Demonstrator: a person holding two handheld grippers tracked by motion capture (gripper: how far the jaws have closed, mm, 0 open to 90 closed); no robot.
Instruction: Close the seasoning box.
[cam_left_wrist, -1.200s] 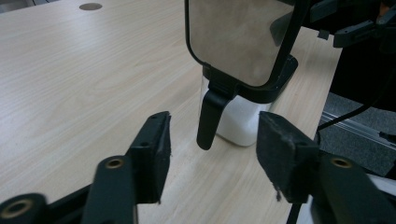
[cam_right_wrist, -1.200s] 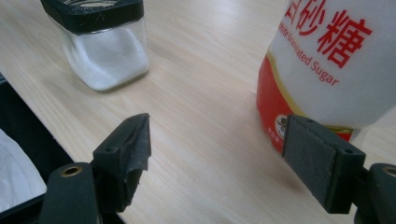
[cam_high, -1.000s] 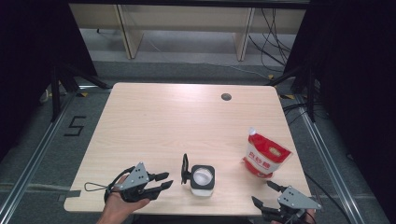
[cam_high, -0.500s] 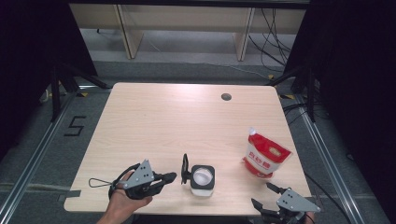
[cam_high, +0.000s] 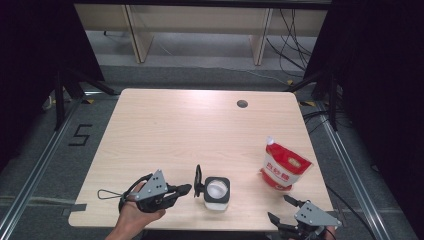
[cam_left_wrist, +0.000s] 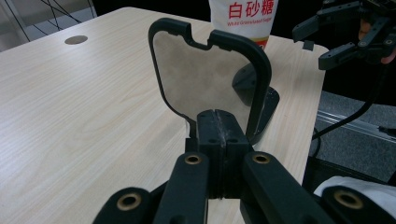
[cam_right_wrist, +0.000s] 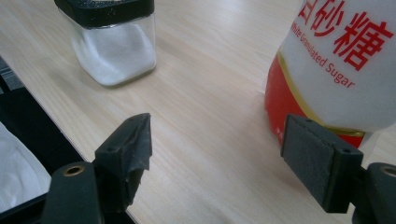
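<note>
A square glass jar (cam_high: 216, 192) of white grains stands near the table's front edge, its black hinged lid (cam_high: 198, 179) flipped up on the left. My left gripper (cam_high: 186, 189) lies level just left of that lid. In the left gripper view its jaws (cam_left_wrist: 218, 122) are pressed together with nothing between them, right at the foot of the lid (cam_left_wrist: 205, 70). A red and white sugar bag (cam_high: 282, 167) stands at the right. My right gripper (cam_high: 279, 207) is open at the front right corner, and its own view shows the bag (cam_right_wrist: 336, 56) and jar (cam_right_wrist: 114, 46) ahead of it.
The light wooden table (cam_high: 175, 130) has a round cable hole (cam_high: 242, 104) at the back right. Dark floor with rails lies on both sides, and shelving legs stand behind. The right gripper (cam_left_wrist: 310, 46) appears far off in the left gripper view.
My left gripper's jaws stood apart a second ago and are now together. It has edged slightly right toward the lid. The right gripper has not moved.
</note>
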